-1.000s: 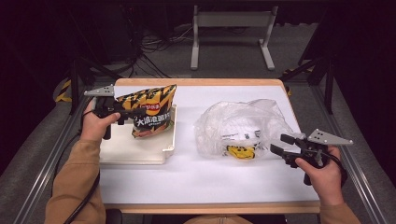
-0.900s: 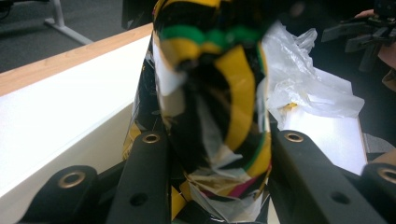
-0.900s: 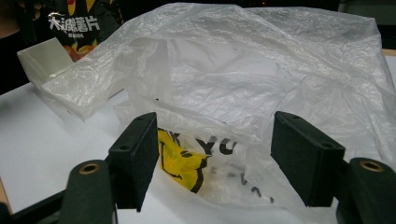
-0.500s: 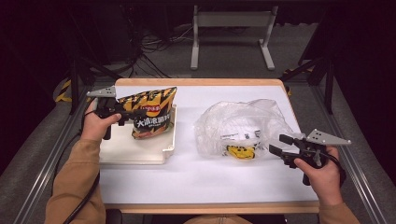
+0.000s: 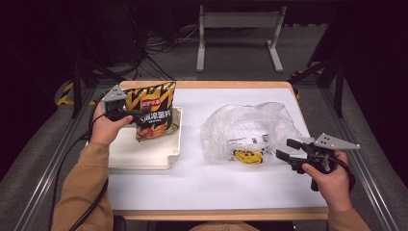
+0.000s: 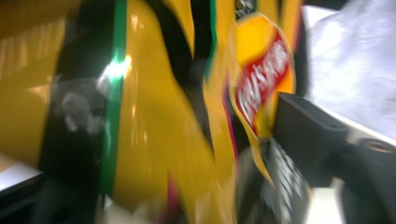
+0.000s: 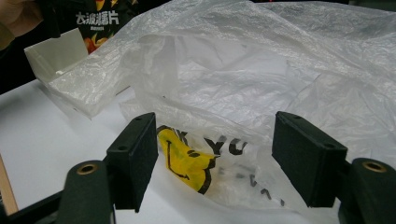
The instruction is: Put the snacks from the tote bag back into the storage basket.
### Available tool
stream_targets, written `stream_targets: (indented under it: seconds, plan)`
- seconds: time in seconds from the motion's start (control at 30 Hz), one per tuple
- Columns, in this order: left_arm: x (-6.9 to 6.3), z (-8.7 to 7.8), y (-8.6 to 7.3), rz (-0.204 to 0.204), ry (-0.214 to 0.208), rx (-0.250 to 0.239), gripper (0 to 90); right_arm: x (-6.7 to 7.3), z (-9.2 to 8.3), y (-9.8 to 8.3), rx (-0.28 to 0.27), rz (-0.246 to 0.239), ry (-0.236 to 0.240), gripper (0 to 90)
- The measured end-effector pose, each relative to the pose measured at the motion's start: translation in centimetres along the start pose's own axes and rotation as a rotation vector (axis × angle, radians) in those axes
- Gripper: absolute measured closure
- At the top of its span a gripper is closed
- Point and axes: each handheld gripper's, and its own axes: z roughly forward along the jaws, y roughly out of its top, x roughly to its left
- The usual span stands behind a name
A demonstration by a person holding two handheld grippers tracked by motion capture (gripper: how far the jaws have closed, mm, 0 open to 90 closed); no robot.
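A glossy yellow-and-black crisp bag [image 5: 155, 110] is clamped upright by the left gripper [image 5: 129, 114] above the white rectangular tray [image 5: 144, 154], upper left. The right gripper's [image 5: 287, 149] fingers are spread wide, empty, beside a crumpled translucent plastic bag [image 5: 250, 130].

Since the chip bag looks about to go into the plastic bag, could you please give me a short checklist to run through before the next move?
1. Left hand-held gripper shut on the chip bag: ok.
2. Chip bag lifted off the white tray: cannot tell; it stands upright over the tray.
3. Right hand-held gripper open: ok, jaws spread wide.
4. Right hand-held gripper holding the plastic bag: not ok; its jaws sit at the bag's edge, unclamped.
5. Plastic bag mouth open to receive: cannot tell; it lies crumpled.
6. Table between tray and plastic bag free: ok.
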Motion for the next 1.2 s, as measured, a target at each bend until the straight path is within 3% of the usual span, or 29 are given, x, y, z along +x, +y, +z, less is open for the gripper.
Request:
stream_targets:
  seconds: [0.13, 0.23, 0.5, 0.67, 0.83, 0.93, 1.03, 1.1, 1.2]
  plan:
    - [0.4, -0.4, -0.1, -0.024, 0.069, -0.003, 14.9, -0.1, -0.1, 0.0, 0.001, -0.001, -0.001, 31.9]
    - [0.7, -1.0, -0.4, -0.067, 0.103, -0.019, 11.3, 0.0, -0.1, 0.0, -0.001, -0.001, 0.002, 31.8]
    - [1.2, -1.8, -1.2, -0.103, 0.149, -0.004, 10.2, 0.1, 0.2, 0.1, 0.003, -0.005, 0.01, 31.6]
    - [0.8, -2.4, -1.8, -0.106, 0.148, 0.015, 9.9, 0.1, 0.5, 0.1, 0.004, -0.005, 0.017, 31.5]
    - [-0.2, -4.0, -2.2, -0.122, 0.149, -0.041, 8.7, 0.0, 0.6, 0.2, 0.004, -0.007, 0.021, 31.5]
    - [-1.3, -5.1, -2.2, -0.093, 0.167, -0.055, 8.5, 0.1, 0.8, 0.2, 0.007, -0.009, 0.028, 31.3]
    - [-2.7, -6.2, -2.2, -0.072, 0.158, -0.077, 9.0, 0.2, 0.9, 0.4, 0.005, -0.013, 0.033, 31.3]
    - [-3.5, -6.9, -2.3, -0.064, 0.133, -0.096, 11.6, 0.2, 1.0, 0.4, 0.004, -0.017, 0.035, 31.3]
    - [-4.5, -7.7, -2.8, -0.061, 0.072, -0.08, 27.8, 0.3, 1.2, 0.5, 0.006, -0.018, 0.044, 31.3]
